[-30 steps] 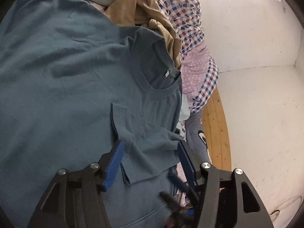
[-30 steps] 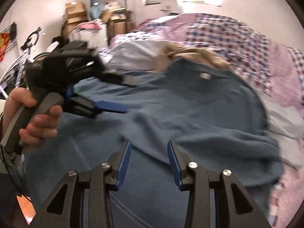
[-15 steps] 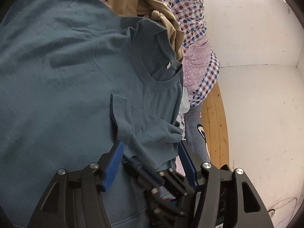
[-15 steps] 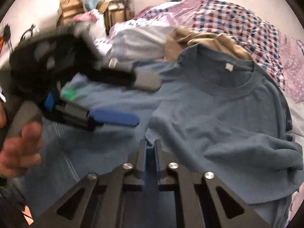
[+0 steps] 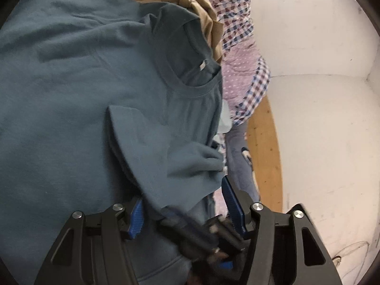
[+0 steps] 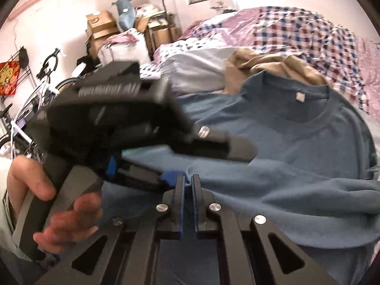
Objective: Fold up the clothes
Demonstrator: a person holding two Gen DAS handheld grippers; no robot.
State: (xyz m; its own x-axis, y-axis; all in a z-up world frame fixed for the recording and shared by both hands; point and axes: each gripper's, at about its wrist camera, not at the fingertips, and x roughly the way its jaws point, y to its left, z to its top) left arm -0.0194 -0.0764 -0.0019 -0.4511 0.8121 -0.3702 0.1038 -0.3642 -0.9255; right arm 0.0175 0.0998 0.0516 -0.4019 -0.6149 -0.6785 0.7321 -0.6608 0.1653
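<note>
A blue T-shirt (image 5: 71, 90) lies spread on the bed, collar (image 6: 306, 109) to the far side, with one sleeve (image 5: 152, 147) folded in over the body. My right gripper (image 6: 187, 181) is shut, pinching a raised fold of the shirt's cloth (image 6: 273, 190) between its blue pads. It shows blurred and black (image 5: 206, 235) low in the left wrist view. My left gripper (image 5: 182, 193) straddles the folded sleeve, its jaws closing with the cloth between them and a gap still showing. A hand (image 6: 59, 216) holds the left gripper (image 6: 209, 163) just left of the right one.
A tan garment (image 6: 261, 66) and a pale grey one (image 6: 197, 64) lie bunched beyond the collar on a checkered quilt (image 6: 296, 26). The bed's wooden edge (image 5: 263, 147) and white wall run along the right. Cardboard boxes (image 6: 99, 26) and a bicycle (image 6: 30, 99) stand at the room's far side.
My right gripper went from open to shut on a fold of the shirt. The left gripper drew in close beside it and narrowed a little, and the sleeve's edge bunched up.
</note>
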